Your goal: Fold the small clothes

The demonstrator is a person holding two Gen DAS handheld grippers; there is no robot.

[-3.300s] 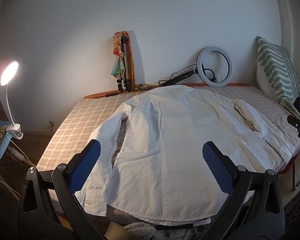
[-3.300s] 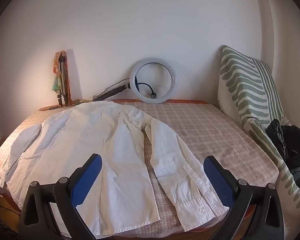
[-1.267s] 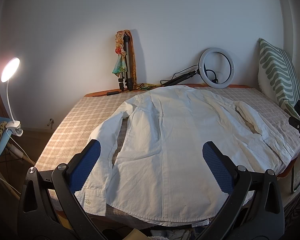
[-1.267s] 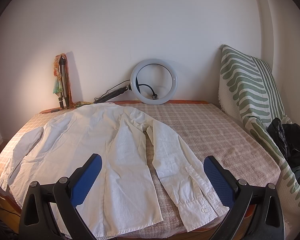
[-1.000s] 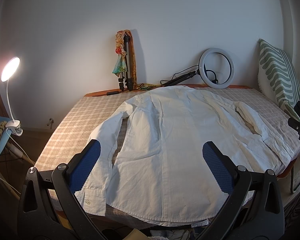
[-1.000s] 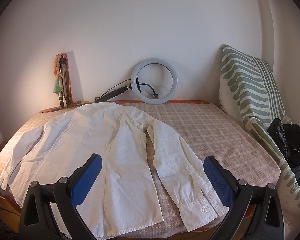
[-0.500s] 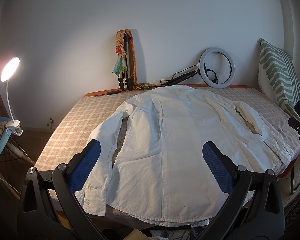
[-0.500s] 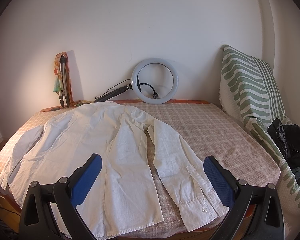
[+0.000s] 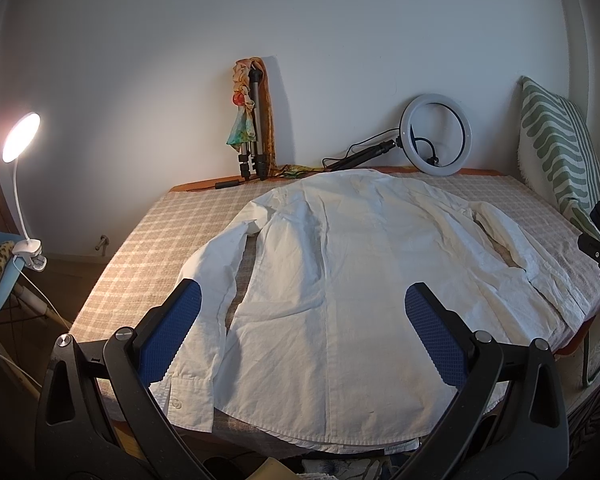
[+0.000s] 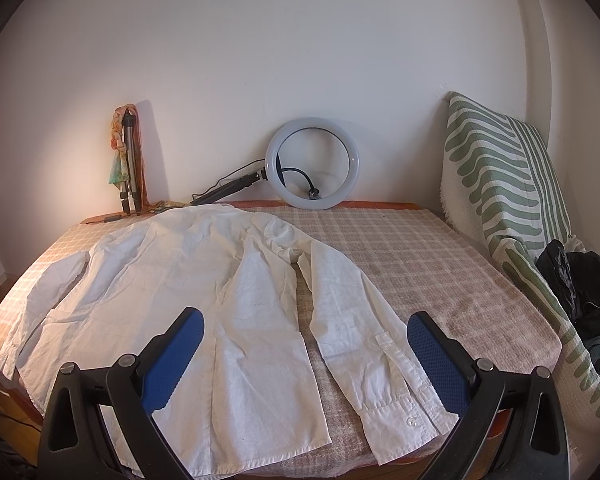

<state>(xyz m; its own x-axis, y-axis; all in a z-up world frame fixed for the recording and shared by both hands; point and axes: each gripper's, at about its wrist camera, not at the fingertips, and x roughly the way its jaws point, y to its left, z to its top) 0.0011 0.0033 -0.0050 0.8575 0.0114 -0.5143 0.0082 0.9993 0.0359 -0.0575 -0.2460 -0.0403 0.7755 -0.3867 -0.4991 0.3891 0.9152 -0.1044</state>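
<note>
Change: almost nothing since earlier; I hold both grippers steady, view barely drifts.
Shirt [image 9: 340, 280]: white, flat, back up on the checked bed [image 10: 420, 264]; collar at 12 o'clock, hem at 6, long axis 12–6.
Risk: I judge sleeves may bunch or hem slide off the edge.
Left gripper [image 9: 302, 320]: wide open, empty.
Right gripper [image 10: 304, 344]: wide open, empty.

A long-sleeved shirt [image 9: 340, 280] lies flat on the bed [image 9: 148, 248], hem toward six o'clock, collar toward twelve, a sleeve along each side. Behind it against the wall stand a tripod [image 9: 256, 128] at eleven and a ring light [image 9: 436, 134] at one. A pillow [image 10: 500, 184] leans at three; a clip lamp [image 9: 20, 184] stands at nine.
</note>
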